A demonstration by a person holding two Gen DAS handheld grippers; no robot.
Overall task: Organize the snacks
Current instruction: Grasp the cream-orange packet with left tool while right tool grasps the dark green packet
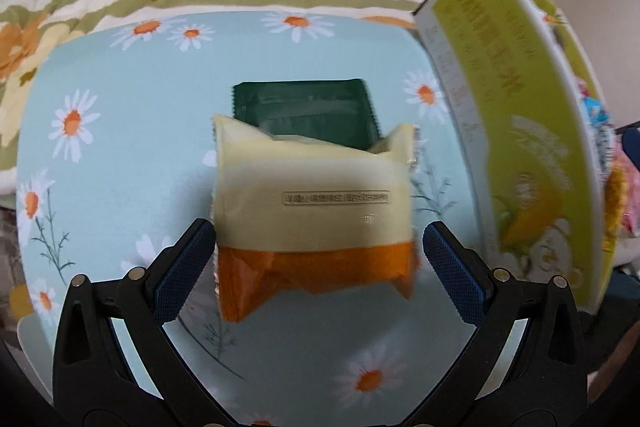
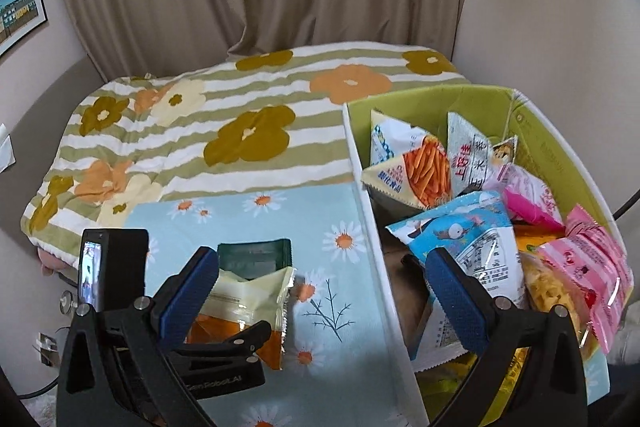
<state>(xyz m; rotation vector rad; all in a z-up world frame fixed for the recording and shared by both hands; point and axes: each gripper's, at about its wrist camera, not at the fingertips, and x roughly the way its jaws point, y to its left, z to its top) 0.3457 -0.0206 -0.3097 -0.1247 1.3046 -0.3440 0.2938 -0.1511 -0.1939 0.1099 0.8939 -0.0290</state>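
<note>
A cream and orange snack packet (image 1: pixel 312 211) lies on the daisy-print table (image 1: pixel 120 155), partly over a dark green packet (image 1: pixel 304 111). My left gripper (image 1: pixel 318 255) is open, its blue pads either side of the cream packet's orange end. The left pad looks close to the packet's edge; the right pad stands apart. In the right wrist view the same cream packet (image 2: pixel 244 303) and green packet (image 2: pixel 256 259) lie left of the box, with the left gripper's black frame (image 2: pixel 224 351) over them. My right gripper (image 2: pixel 320 291) is open and empty above the box's left wall.
A yellow-green snack box (image 2: pixel 560 163) stands at the table's right, filled with several snack bags (image 2: pixel 468 239); its outer side shows in the left wrist view (image 1: pixel 516 131). A flowered striped quilt (image 2: pixel 200 131) lies beyond the table, with curtains behind.
</note>
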